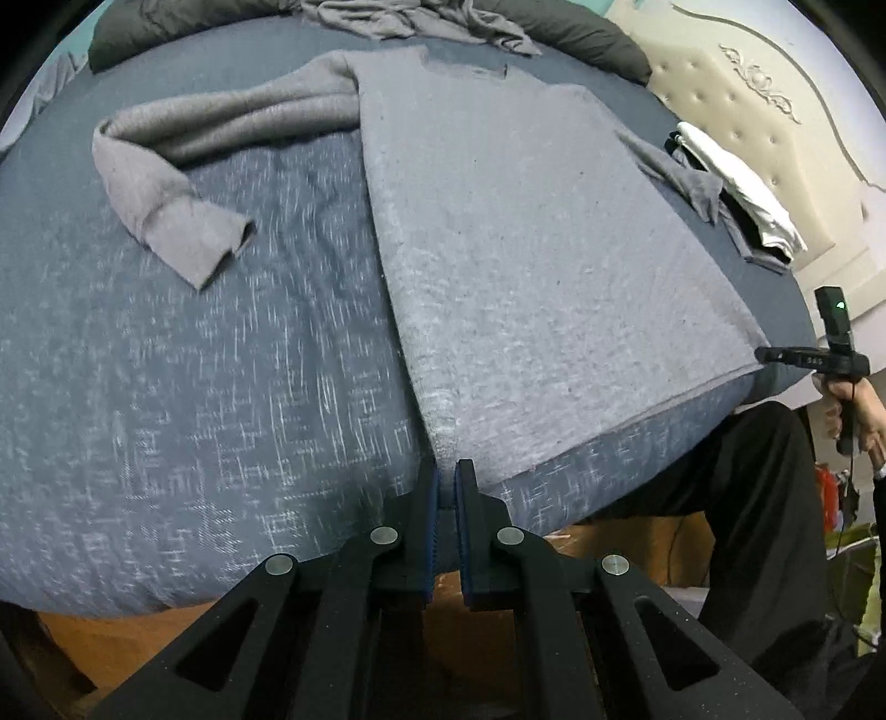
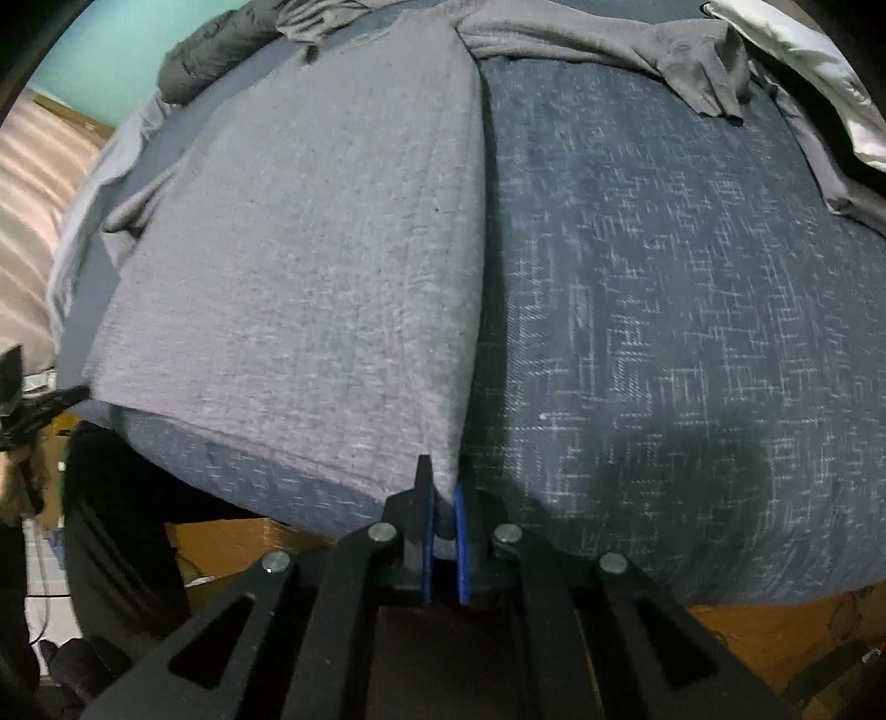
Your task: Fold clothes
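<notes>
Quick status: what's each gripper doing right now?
Left gripper: shut on the grey sweater, at its hem corner.
Right gripper: shut on the sweater's other hem corner.

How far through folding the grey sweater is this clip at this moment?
Early. Done: the grey sweater lies spread flat on the blue bed cover. In hand: the left claw is closed at one hem corner, the right claw at the other. Left: no fold shows yet; one sleeve sprawls out sideways, and more crumpled clothes wait beyond the collar.
</notes>
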### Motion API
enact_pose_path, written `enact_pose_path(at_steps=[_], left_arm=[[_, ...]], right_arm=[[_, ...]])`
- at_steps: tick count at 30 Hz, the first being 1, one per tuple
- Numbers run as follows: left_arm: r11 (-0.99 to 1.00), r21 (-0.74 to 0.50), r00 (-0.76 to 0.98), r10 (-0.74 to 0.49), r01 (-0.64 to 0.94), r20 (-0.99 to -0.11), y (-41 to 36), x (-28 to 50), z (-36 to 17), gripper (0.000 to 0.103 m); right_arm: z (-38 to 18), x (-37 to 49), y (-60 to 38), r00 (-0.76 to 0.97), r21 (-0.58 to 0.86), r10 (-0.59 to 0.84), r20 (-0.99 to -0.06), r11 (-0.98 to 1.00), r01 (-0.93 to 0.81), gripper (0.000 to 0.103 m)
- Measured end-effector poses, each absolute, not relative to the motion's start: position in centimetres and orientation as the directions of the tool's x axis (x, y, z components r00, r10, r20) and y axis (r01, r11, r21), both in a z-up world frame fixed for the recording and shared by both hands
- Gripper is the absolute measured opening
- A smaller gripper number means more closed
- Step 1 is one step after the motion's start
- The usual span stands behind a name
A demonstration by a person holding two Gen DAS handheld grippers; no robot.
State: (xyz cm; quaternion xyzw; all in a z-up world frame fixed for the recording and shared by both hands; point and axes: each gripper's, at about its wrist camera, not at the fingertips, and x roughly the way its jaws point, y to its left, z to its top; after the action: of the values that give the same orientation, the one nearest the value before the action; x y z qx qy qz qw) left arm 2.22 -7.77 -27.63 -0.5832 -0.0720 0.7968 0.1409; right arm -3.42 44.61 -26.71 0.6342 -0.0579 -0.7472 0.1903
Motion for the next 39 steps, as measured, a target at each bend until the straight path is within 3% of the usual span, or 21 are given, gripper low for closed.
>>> enact_pose_path(at_steps=[5,7,11,21,23,24,25,26,39], left_arm=[[-0.947,-0.301,-0.281,0.322,-0.116,-0.904,-8.5,1.9,-27.3,0.01],[-0.946,-0.312,-0.305,0.325,-0.092,-0.895,-9.2,1.3,-26.7,0.012],[-0.947,-0.316,-0.319,0.315,-0.048,-0.894,-10.3,-0.1,-26.7,0.025],[-0.936,-0.35,-0.229,0.345,-0.02,-0.91,-9.0,-2.7,-30.5,0.029],[-0.933,-0.36,-0.207,0.357,-0.025,-0.911,-8.7,-2.8,-31.1,0.028],[-0.932,-0.363,-0.199,0.36,-0.026,-0.911,-8.6,-2.9,-31.4,0.028],[-0.933,-0.358,-0.192,0.357,-0.029,-0.914,-8.5,-2.9,-31.5,0.019],[-0.936,-0.351,-0.186,0.351,-0.035,-0.918,-8.4,-3.0,-31.6,0.004],[-0.946,-0.314,-0.198,0.323,-0.077,-0.925,-8.7,-1.3,-30.4,0.002]], right_arm=[[-25.0,-4.4,45.9,-0.179,0.357,-0.386,-0.905,-0.918,0.173,0.016],[-24.6,-5.4,46.7,-0.209,0.368,-0.389,-0.897,-0.92,0.133,0.04],[-24.9,-6.7,47.4,-0.216,0.407,-0.414,-0.884,-0.91,0.077,0.041],[-28.3,-6.5,45.9,-0.123,0.406,-0.411,-0.903,-0.912,0.061,0.042],[-28.6,-6.2,46.0,-0.125,0.416,-0.421,-0.898,-0.907,0.064,0.034],[-28.8,-6.1,46.0,-0.126,0.421,-0.426,-0.896,-0.905,0.066,0.016],[-28.9,-6.0,46.0,-0.128,0.425,-0.43,-0.894,-0.903,0.068,0.009],[-28.8,-5.9,46.0,-0.13,0.423,-0.43,-0.893,-0.903,0.075,0.008],[-27.9,-3.8,46.3,-0.155,0.341,-0.363,-0.919,-0.928,0.15,0.004]])
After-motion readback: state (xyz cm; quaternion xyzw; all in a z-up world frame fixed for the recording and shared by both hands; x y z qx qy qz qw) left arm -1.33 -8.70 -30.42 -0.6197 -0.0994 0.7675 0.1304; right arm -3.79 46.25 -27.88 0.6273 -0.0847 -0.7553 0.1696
